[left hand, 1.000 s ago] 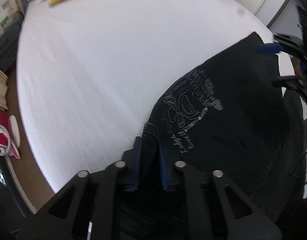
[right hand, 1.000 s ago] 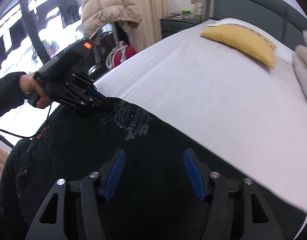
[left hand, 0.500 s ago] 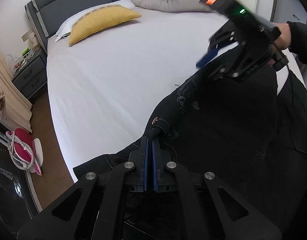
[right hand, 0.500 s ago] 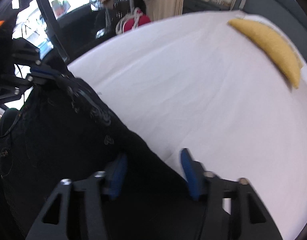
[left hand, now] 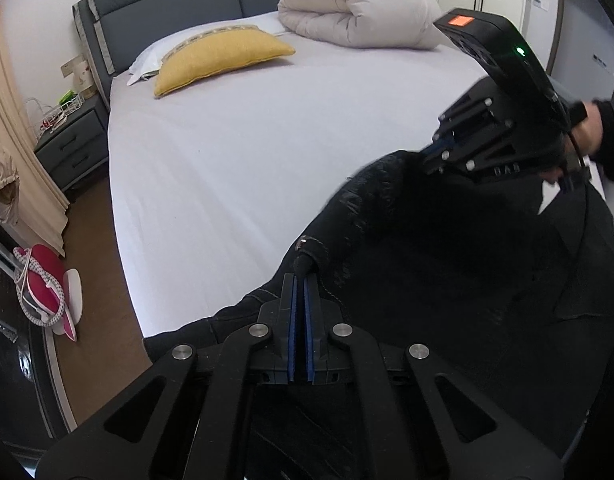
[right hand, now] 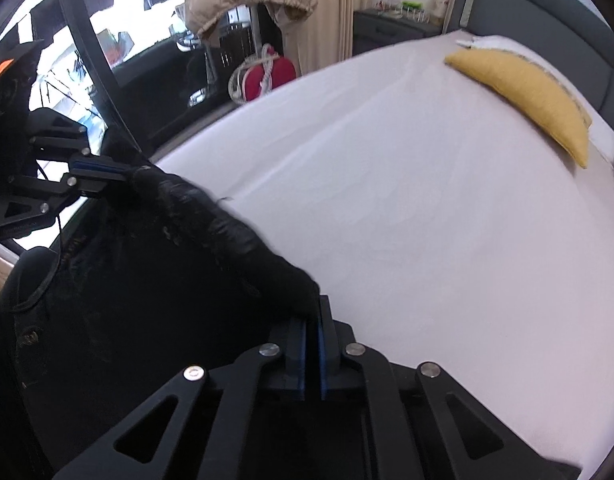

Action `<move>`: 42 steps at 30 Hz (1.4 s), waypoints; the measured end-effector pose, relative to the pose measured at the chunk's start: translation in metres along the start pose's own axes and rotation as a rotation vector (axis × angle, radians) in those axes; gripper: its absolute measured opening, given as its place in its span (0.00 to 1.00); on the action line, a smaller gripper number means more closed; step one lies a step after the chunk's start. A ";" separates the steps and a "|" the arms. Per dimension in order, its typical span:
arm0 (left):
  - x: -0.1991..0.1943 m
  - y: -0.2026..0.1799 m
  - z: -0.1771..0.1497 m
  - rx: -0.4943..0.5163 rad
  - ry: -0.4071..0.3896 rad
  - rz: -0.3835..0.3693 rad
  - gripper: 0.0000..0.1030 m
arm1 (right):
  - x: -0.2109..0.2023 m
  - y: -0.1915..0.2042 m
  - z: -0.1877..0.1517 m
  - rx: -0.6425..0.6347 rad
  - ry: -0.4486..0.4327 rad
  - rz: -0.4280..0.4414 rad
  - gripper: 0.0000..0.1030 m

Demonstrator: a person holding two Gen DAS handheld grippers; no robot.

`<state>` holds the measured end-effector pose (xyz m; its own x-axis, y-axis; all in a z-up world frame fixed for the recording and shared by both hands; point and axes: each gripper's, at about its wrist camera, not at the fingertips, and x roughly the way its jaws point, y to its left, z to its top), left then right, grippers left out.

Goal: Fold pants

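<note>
Pants (left hand: 447, 264), one pair, between two pinching grippers; one yellow pillow (left hand: 219, 58).

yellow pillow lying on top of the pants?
No. The yellow pillow lies near the headboard, far from the black pants at the bed's near edge.

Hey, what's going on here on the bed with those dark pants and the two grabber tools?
A person is folding black pants at the foot of a white bed. The left gripper is shut on one edge of the fabric. The right gripper is closing its jaws on another edge, with cloth between them. The pants are bunched up between the two tools, not yet folded. A yellow pillow and rolled duvet sit near the headboard.
</note>
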<state>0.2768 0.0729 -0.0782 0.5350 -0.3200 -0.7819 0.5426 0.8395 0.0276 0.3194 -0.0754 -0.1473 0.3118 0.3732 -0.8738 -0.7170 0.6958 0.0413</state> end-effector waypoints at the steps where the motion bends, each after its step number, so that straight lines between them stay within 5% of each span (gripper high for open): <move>1: -0.006 -0.005 -0.004 -0.004 -0.002 -0.002 0.02 | -0.004 0.009 -0.002 0.007 -0.018 0.008 0.06; 9: -0.059 -0.054 -0.058 -0.002 0.013 -0.025 0.02 | -0.027 0.082 -0.041 -0.013 -0.081 0.078 0.06; 25: -0.120 -0.203 -0.204 0.193 0.147 -0.058 0.02 | -0.078 0.215 -0.185 -0.334 0.065 -0.191 0.06; 32: -0.139 -0.227 -0.224 0.181 0.155 -0.082 0.02 | -0.072 0.254 -0.212 -0.459 0.113 -0.301 0.06; 42: -0.151 -0.233 -0.225 0.237 0.183 -0.085 0.02 | -0.064 0.271 -0.218 -0.480 0.126 -0.364 0.06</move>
<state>-0.0766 0.0243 -0.1069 0.3673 -0.2828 -0.8861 0.7278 0.6805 0.0845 -0.0307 -0.0447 -0.1854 0.5342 0.0676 -0.8427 -0.7883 0.3999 -0.4676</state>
